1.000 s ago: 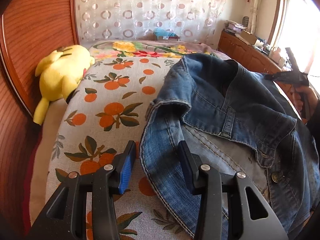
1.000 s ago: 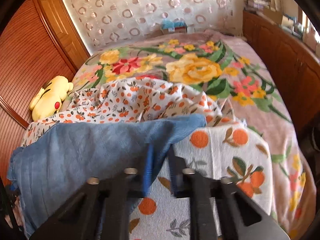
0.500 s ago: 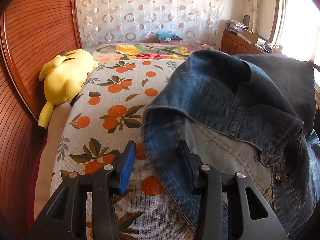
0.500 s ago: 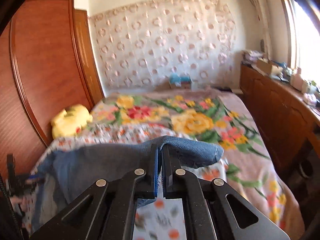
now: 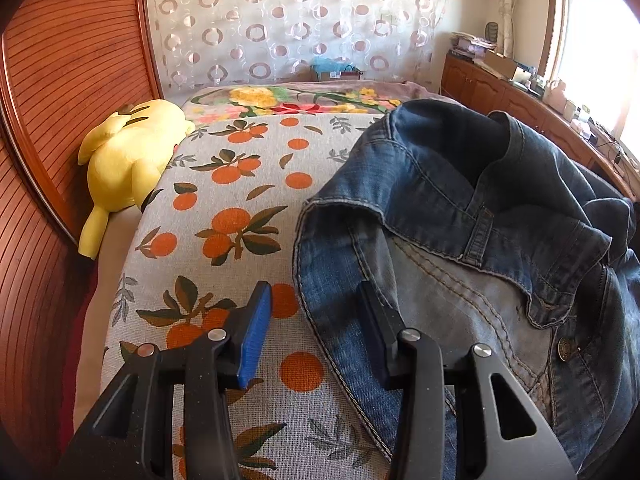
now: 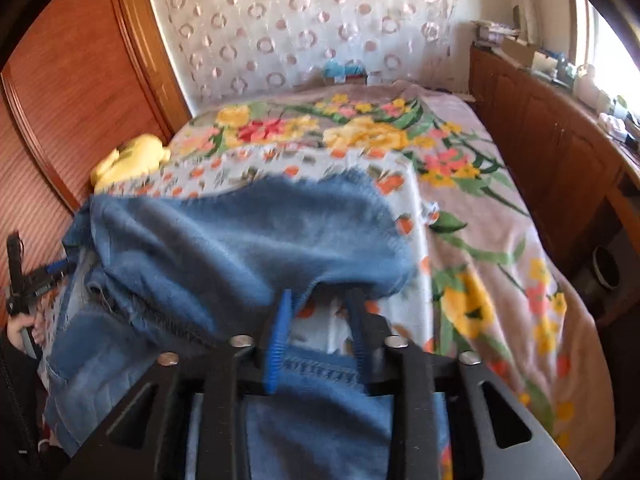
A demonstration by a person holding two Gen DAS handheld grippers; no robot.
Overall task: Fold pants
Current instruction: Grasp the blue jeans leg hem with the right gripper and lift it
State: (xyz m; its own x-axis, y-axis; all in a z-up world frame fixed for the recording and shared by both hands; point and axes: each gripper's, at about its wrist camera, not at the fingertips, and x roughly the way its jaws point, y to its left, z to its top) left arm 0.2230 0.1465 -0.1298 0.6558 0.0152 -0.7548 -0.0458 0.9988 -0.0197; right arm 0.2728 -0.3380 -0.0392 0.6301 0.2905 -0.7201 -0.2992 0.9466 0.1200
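Blue denim pants (image 5: pixel 472 240) lie bunched on the orange-print sheet (image 5: pixel 224 216), waistband and button showing at the right. My left gripper (image 5: pixel 314 308) is open at the pants' left hem edge, its right finger over the denim, holding nothing. In the right wrist view the pants' leg end (image 6: pixel 256 240) lies folded over onto the rest of the denim. My right gripper (image 6: pixel 320 312) is open just above it, its fingers apart with cloth beneath them. The left gripper (image 6: pixel 32 280) shows at the far left there.
A yellow plush toy (image 5: pixel 124 160) lies at the sheet's left edge against the wooden headboard (image 5: pixel 48 80). A floral blanket (image 6: pixel 460 184) covers the far and right side of the bed. Wooden cabinets (image 6: pixel 552 152) run along the right wall.
My right gripper opened and let go of the pant leg end, which dropped onto the pile. It also came down lower. The left gripper hardly moved.
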